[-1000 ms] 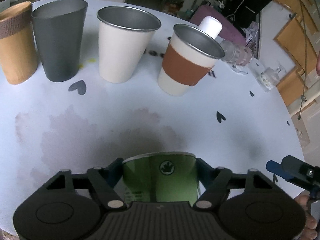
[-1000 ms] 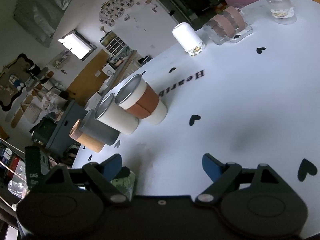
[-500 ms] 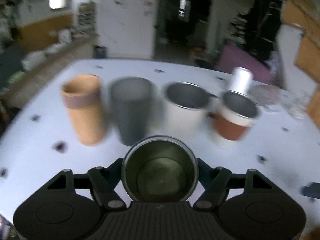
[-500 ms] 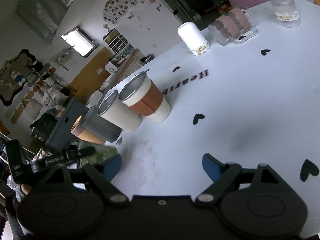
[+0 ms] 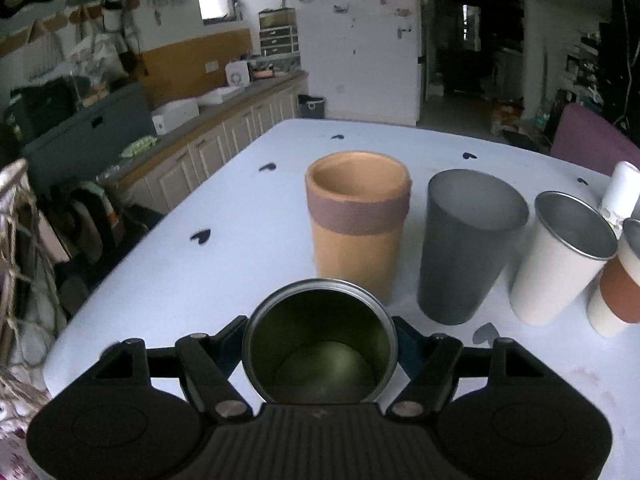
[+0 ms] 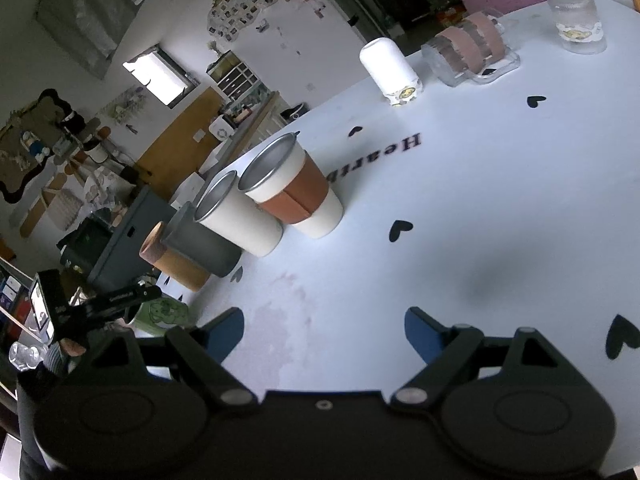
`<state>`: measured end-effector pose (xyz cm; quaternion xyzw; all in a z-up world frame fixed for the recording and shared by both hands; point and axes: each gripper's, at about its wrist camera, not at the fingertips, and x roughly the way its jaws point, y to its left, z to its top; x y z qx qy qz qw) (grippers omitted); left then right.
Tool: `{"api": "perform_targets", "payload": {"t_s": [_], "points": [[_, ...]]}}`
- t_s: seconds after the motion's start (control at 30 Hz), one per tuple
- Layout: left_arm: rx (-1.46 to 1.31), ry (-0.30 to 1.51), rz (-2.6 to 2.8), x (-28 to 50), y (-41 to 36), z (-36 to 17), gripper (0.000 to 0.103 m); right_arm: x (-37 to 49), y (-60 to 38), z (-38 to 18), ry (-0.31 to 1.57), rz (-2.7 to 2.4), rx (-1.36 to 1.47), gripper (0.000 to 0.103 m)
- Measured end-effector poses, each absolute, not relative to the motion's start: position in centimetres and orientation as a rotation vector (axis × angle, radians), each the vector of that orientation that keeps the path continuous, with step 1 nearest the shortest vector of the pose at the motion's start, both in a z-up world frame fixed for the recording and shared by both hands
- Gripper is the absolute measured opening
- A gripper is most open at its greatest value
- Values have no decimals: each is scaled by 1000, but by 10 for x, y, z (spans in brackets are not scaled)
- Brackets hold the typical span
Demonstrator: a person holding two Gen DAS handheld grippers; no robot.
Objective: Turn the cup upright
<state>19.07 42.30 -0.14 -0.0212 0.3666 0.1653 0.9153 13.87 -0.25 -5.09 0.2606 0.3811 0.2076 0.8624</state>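
My left gripper (image 5: pixel 320 332) is shut on a green cup (image 5: pixel 320 344) with a metal rim. The cup's open mouth faces the camera and its dark inside shows. It is held just in front of the orange cup (image 5: pixel 358 224) at the left end of the cup row. The green cup also shows in the right wrist view (image 6: pixel 162 314), at the left, above the table edge. My right gripper (image 6: pixel 324 330) is open and empty above the white table (image 6: pixel 500 200).
Upright cups stand in a row: orange, dark grey (image 5: pixel 466 244), white (image 5: pixel 560 256), white with brown sleeve (image 5: pixel 618 280). Farther right are a white bottle (image 6: pixel 390 68), a clear holder with pink pieces (image 6: pixel 472 46) and a glass jar (image 6: pixel 576 20). The table edge (image 5: pixel 132 252) is at the left.
My left gripper has turned the green cup from mouth-down to mouth facing the camera, and has swung left toward the orange cup. My right gripper has stayed open and nearly still.
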Motion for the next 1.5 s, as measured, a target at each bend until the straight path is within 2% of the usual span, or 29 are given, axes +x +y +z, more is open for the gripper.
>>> {"api": "perform_targets", "payload": {"t_s": [0.07, 0.1, 0.13, 0.2, 0.4, 1.03, 1.5], "points": [[-58, 757, 335, 193, 426, -6, 76, 138, 0, -50, 797, 437, 537, 88], [-57, 754, 338, 192, 426, -8, 79, 138, 1, -49, 795, 439, 531, 88], [-57, 749, 340, 191, 426, -9, 88, 138, 2, -48, 792, 441, 525, 88], [-58, 729, 352, 187, 426, -10, 94, 136, 4, -45, 779, 447, 508, 88], [-58, 642, 357, 159, 417, 1, 99, 127, 12, -35, 712, 476, 431, 88], [-48, 476, 322, 40, 372, 17, 103, 93, 65, -9, 496, 560, 123, 100], [-15, 434, 233, 13, 329, 7, 103, 84, 85, -10, 473, 530, 11, 103]]}}
